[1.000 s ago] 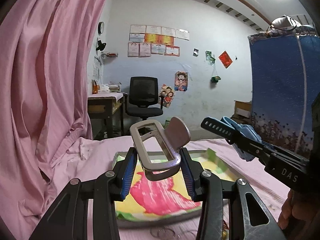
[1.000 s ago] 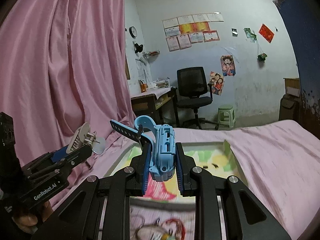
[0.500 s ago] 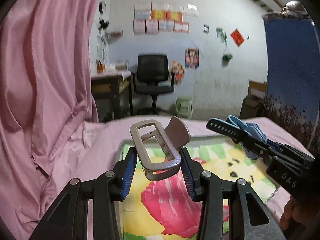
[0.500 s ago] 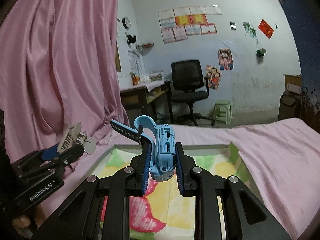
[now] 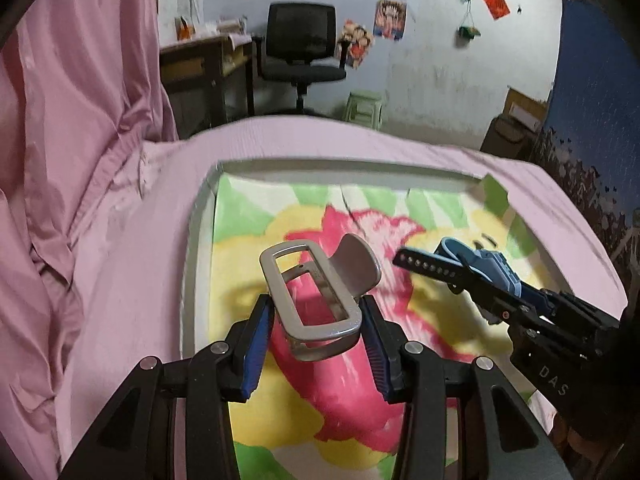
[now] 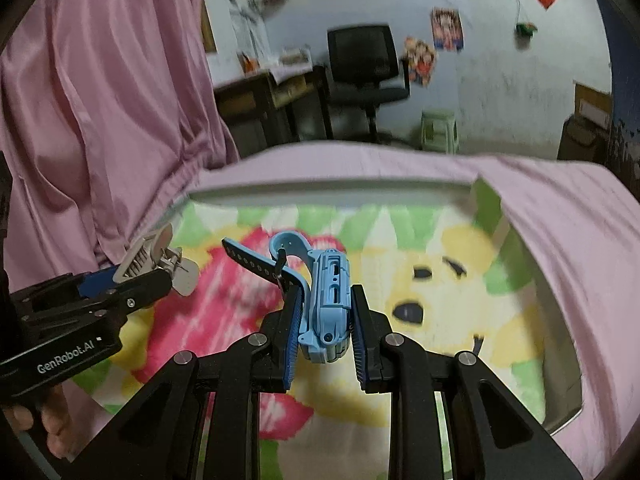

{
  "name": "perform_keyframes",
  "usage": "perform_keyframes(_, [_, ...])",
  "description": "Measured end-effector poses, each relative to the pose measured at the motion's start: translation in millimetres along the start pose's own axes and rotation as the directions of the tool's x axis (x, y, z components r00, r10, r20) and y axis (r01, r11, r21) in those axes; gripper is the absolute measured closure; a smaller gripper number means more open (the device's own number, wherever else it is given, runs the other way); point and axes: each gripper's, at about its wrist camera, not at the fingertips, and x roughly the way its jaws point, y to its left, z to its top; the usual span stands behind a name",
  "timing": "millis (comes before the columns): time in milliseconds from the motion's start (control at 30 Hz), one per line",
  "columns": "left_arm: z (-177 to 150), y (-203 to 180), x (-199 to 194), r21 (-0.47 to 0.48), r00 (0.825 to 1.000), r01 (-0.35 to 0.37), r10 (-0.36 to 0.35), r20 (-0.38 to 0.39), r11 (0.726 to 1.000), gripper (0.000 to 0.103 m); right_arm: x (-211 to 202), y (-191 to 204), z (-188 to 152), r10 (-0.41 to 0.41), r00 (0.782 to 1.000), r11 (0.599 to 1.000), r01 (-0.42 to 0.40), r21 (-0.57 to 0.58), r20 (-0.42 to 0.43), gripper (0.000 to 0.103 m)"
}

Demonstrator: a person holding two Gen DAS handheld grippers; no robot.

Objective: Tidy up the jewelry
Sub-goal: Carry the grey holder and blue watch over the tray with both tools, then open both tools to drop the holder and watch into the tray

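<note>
My left gripper (image 5: pixel 316 320) is shut on a grey hair claw clip (image 5: pixel 316 292) and holds it above the tray. It also shows at the left of the right wrist view (image 6: pixel 160 268). My right gripper (image 6: pixel 324 312) is shut on a light blue watch (image 6: pixel 326 304) with a darker blue strap (image 6: pixel 252 260) sticking out to the left. That watch also shows at the right of the left wrist view (image 5: pixel 484 268). Both hang over a shallow white tray (image 5: pixel 192 248) lined with a pink, yellow and green cartoon picture (image 6: pixel 440 280).
The tray lies on a bed with a pink sheet (image 5: pixel 120 280). A pink curtain (image 6: pixel 100 100) hangs at the left. Beyond the bed stand a desk (image 5: pixel 200 68), a black office chair (image 5: pixel 300 44) and a green stool (image 5: pixel 364 106). A blue cloth (image 5: pixel 596 80) hangs at the right.
Both grippers have tilted down and moved forward over the tray, each still holding its item. The tray's picture now fills the lower part of both views.
</note>
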Motion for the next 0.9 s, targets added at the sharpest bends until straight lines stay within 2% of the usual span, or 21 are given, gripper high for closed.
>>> perform_keyframes(67, [-2, 2, 4, -0.012, 1.000, 0.008, -0.009, -0.019, 1.000, 0.061, 5, -3, -3, -0.004, 1.000, 1.000, 0.004, 0.001, -0.031, 0.081])
perform_keyframes(100, [-4, 3, 5, -0.016, 1.000, 0.011, -0.011, -0.024, 1.000, 0.061, 8, -4, -5, -0.007, 0.999, 1.000, 0.007, 0.005, -0.052, 0.077])
perform_keyframes(233, [-6, 3, 3, -0.002, 0.999, 0.015, -0.015, -0.028, 1.000, 0.061, 9, -5, -9, -0.006, 0.998, 1.000, 0.006, 0.008, -0.068, 0.069])
perform_keyframes(300, [-5, 5, 1, -0.005, 1.000, 0.018, -0.018, -0.022, 1.000, 0.051, 9, -5, -9, -0.002, 0.998, 1.000, 0.002, 0.006, -0.069, 0.062])
perform_keyframes(367, [-5, 8, -4, -0.020, 1.000, 0.021, -0.021, 0.003, 1.000, 0.044, 7, -4, -9, 0.003, 0.998, 1.000, -0.003, 0.001, -0.064, 0.060])
perform_keyframes(433, [-6, 11, -12, -0.034, 0.999, 0.031, -0.030, 0.031, 0.999, 0.043, 3, -3, -9, -0.002, 0.999, 1.000, 0.002, -0.011, -0.053, 0.060])
perform_keyframes(533, [-8, 12, -25, -0.037, 0.997, 0.035, -0.032, 0.075, 0.999, 0.040, -9, -3, -9, -0.011, 1.000, 1.000, 0.010, -0.025, -0.020, 0.057])
perform_keyframes(633, [-11, 12, -41, -0.033, 0.990, 0.030, -0.025, 0.139, 0.999, 0.031, -23, -3, -8, -0.015, 1.000, 1.000, 0.015, -0.024, 0.024, 0.053])
perform_keyframes(800, [-19, 14, -70, -0.041, 0.970, 0.029, -0.019, 0.241, 0.999, 0.022, -54, -6, -7, 0.001, 0.992, 1.000, 0.001, -0.013, 0.124, 0.041])
perform_keyframes(900, [-26, 16, -87, -0.050, 0.955, 0.025, -0.009, 0.295, 0.998, 0.017, -79, -4, -8, 0.011, 0.980, 1.000, -0.008, -0.018, 0.199, 0.033])
